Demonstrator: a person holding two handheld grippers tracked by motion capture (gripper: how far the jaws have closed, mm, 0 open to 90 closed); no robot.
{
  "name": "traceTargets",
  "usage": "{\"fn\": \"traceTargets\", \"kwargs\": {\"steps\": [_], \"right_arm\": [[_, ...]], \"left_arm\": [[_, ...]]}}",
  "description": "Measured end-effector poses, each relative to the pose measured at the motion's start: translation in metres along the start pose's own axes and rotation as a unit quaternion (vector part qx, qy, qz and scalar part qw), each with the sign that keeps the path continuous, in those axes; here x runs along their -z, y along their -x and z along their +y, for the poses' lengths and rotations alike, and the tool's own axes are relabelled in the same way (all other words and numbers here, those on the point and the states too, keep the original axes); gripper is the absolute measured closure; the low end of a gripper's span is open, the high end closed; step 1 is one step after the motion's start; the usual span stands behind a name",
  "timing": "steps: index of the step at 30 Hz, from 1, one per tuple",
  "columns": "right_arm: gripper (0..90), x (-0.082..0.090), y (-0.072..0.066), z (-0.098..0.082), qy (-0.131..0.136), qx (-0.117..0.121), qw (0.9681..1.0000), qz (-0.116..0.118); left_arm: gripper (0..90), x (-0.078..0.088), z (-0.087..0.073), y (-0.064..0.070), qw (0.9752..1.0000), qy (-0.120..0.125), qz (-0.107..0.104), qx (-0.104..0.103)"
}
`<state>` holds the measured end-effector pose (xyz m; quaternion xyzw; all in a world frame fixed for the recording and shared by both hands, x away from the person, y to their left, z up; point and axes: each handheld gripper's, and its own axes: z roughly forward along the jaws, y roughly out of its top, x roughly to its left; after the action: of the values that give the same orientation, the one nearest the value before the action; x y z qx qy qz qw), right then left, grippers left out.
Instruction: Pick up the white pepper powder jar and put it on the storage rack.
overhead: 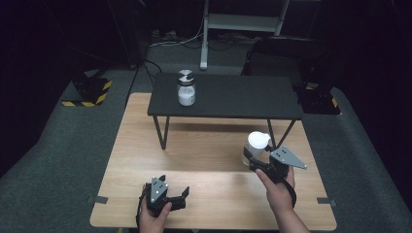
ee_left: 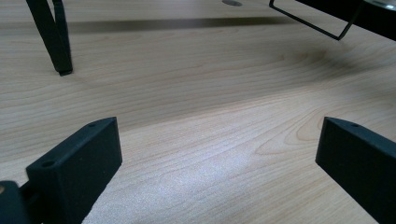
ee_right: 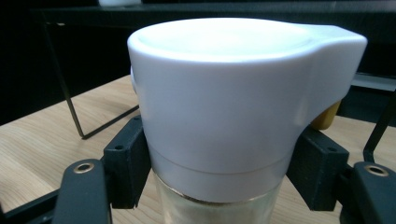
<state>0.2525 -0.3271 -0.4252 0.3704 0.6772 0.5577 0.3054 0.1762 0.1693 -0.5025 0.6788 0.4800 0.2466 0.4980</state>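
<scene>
Left gripper (overhead: 176, 195) low at the near left of the wooden table (overhead: 204, 160), held by the left hand (overhead: 154, 218), jaws released and wide apart; in the left gripper view (ee_left: 219, 163) nothing but bare wood grain between the two black jaws, with a thin black leg (ee_left: 56, 42) of the shelf standing farther off at upper left

Further back, left of centre: a glass jar with a grey and white lid (overhead: 186, 88), white contents in its lower part, upright on the black low shelf (overhead: 228, 97) that spans the far half of the table

To the right, near the shelf's right leg: the glass shaker with the white cap (overhead: 254, 148), grasped by the right gripper (overhead: 253, 162) in the right hand (overhead: 277, 187), just in front of the shelf's front edge and over the right part of the table. Long axis roughly upright, cap end up, leaning slightly. In the right gripper view, jaws of the right gripper (ee_right: 219, 175) clenched on either side of the shaker (ee_right: 224, 107), just under the cap's lower rim. Cap broad, smooth, glossy white, flat on top, with a rounded lobe bulging to the view's right and a small yellow piece tucked beneath that lobe. Below the cap, clear glass body with pale contents, cut off by the frame's bottom edge
</scene>
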Motion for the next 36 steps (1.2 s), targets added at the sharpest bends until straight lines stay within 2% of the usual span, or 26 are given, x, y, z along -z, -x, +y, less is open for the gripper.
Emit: {"fn": "traceTargets", "kwargs": {"steps": [6,13,22,30,36], "right_arm": [[31.0,0.005,-0.002,0.006,0.008,0.004,0.9999,0.005],[31.1,0.005,-0.001,0.006,0.006,0.003,0.9999,0.009],[31.1,0.003,0.006,0.011,0.003,-0.005,0.9999,0.011],[31.1,0.004,0.008,0.033,0.02,-0.006,0.9997,0.008],[31.1,0.005,0.005,0.063,0.032,0.001,0.9995,0.007]], "left_arm": [[0.6,-0.001,0.001,0.0,1.0,-0.002,0.0,-0.002],[0.6,0.0,0.0,0.002,1.0,0.0,0.0,-0.008],[0.6,-0.001,0.001,0.003,1.0,-0.004,-0.001,-0.009],[0.6,-0.001,0.001,0.003,0.9999,-0.002,-0.004,-0.009],[0.6,-0.001,0.001,0.0,1.0,-0.002,-0.007,-0.003]]}}
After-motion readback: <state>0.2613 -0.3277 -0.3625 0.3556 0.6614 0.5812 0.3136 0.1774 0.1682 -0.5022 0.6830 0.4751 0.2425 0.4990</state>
